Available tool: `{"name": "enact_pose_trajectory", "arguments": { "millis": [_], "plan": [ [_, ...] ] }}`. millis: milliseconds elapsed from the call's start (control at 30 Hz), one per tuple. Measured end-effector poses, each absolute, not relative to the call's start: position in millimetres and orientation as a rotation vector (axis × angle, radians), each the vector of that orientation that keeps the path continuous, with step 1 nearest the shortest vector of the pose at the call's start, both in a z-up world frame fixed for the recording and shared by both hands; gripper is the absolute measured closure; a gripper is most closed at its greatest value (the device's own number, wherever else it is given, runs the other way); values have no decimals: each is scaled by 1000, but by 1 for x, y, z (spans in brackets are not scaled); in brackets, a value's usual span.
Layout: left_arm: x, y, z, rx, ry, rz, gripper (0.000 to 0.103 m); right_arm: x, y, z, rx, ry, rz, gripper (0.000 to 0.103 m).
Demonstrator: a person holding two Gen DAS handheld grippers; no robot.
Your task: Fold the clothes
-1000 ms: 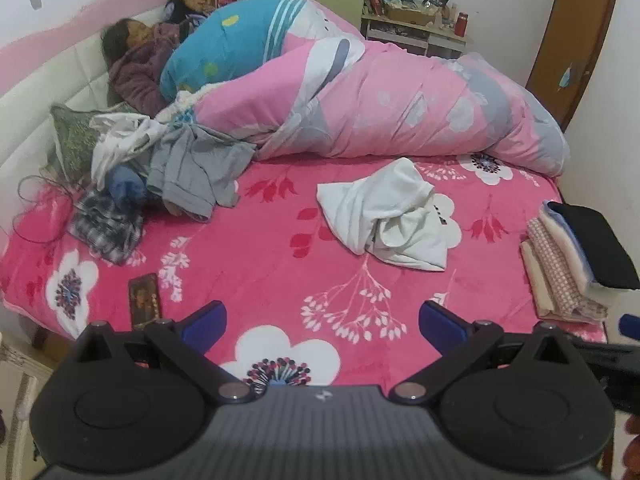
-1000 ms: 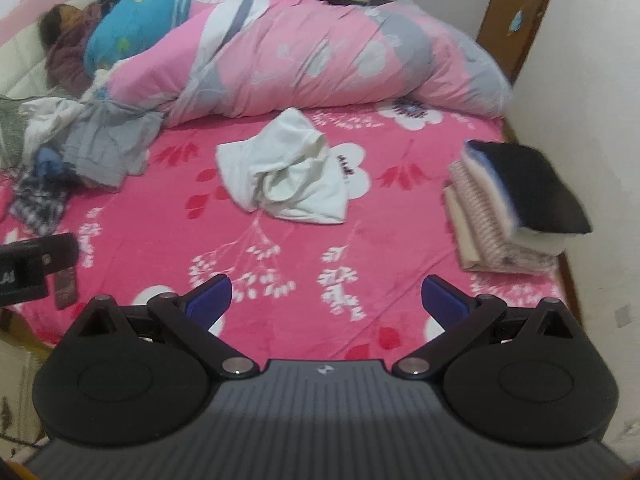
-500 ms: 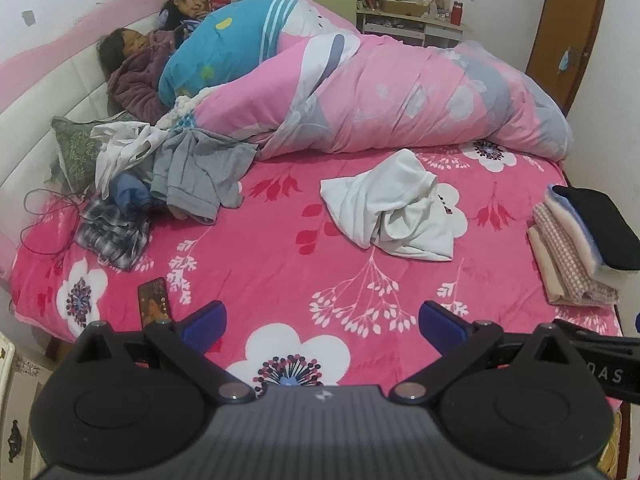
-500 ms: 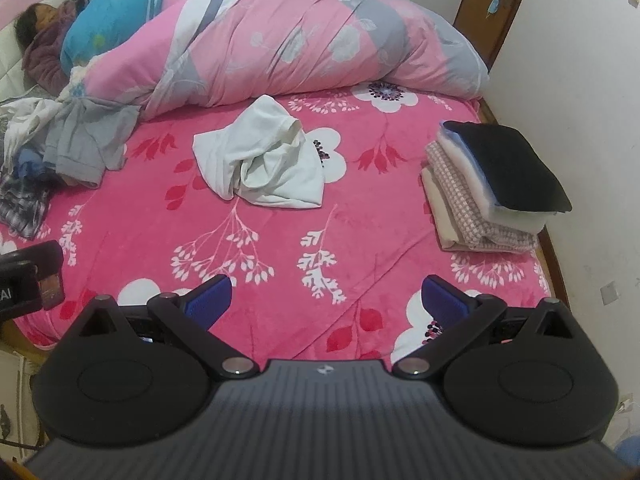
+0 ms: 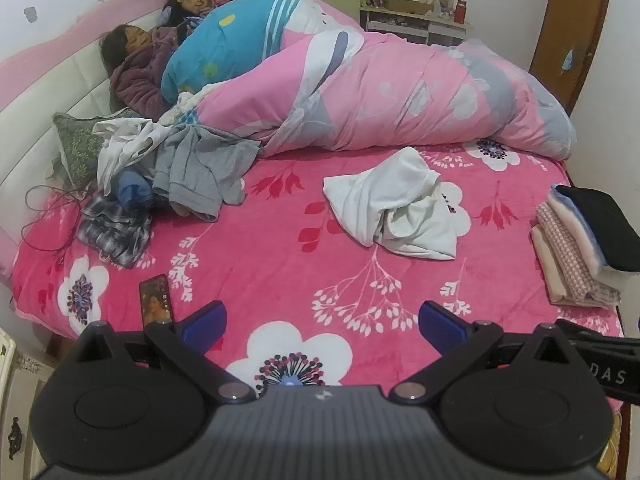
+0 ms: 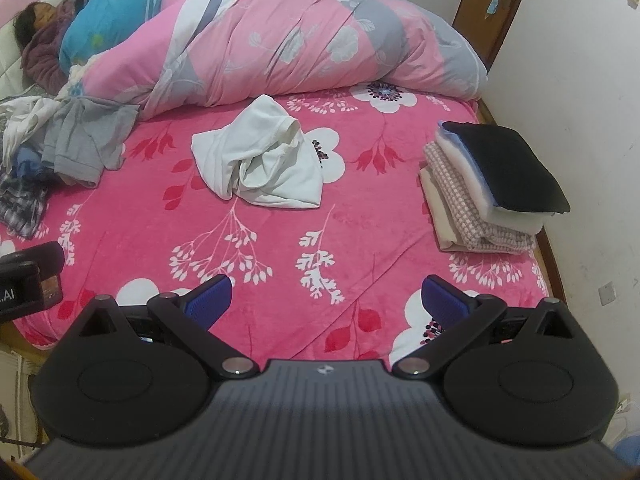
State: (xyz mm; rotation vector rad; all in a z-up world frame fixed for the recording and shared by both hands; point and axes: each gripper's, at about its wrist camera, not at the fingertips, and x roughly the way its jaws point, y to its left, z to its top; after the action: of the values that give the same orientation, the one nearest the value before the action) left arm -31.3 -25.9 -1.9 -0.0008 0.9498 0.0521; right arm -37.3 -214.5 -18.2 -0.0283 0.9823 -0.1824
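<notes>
A crumpled white shirt (image 5: 396, 208) (image 6: 264, 160) lies in the middle of the pink flowered bed (image 5: 280, 264) (image 6: 160, 216). At the bed's left, an unfolded heap holds a grey garment (image 5: 200, 168) (image 6: 80, 140), white cloth and a plaid piece (image 5: 116, 232). A stack of folded clothes (image 5: 580, 240) (image 6: 492, 184) with a black one on top sits at the right edge. My left gripper (image 5: 320, 318) and right gripper (image 6: 326, 300) both hover open and empty above the bed's near edge, well short of the shirt.
A phone (image 5: 156, 300) lies near the front left edge. A big pink and blue duvet (image 5: 380, 88) (image 6: 280, 40) is bunched across the back. Two people (image 5: 140, 68) lie at the headboard. A wall (image 6: 580, 80) runs close along the right.
Both grippers have drawn back and risen, so more of the bed shows. The right view now takes in the whole folded stack. Nothing on the bed has moved.
</notes>
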Motion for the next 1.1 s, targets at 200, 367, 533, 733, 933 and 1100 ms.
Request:
{"name": "enact_pose_trajectory", "arguments": {
  "millis": [200, 367, 533, 733, 933, 1100],
  "plan": [
    [-29, -25, -3, -1, 952, 57, 1, -34, -212, -19, -28, 984, -182, 1],
    [-26, -25, -5, -1, 954, 60, 1, -34, -212, -21, -26, 984, -179, 1],
    [-22, -25, -5, 0, 956, 64, 1, -30, -211, -22, -25, 985, -176, 1],
    [-18, -26, -7, 0, 957, 68, 1, -24, -210, -23, -24, 985, -173, 1],
    [-10, -25, -7, 0, 960, 71, 1, -17, -212, -24, -20, 987, -170, 1],
    [-3, -27, -7, 5, 962, 76, 1, -10, -214, -26, -16, 991, -164, 1]
  ]
}}
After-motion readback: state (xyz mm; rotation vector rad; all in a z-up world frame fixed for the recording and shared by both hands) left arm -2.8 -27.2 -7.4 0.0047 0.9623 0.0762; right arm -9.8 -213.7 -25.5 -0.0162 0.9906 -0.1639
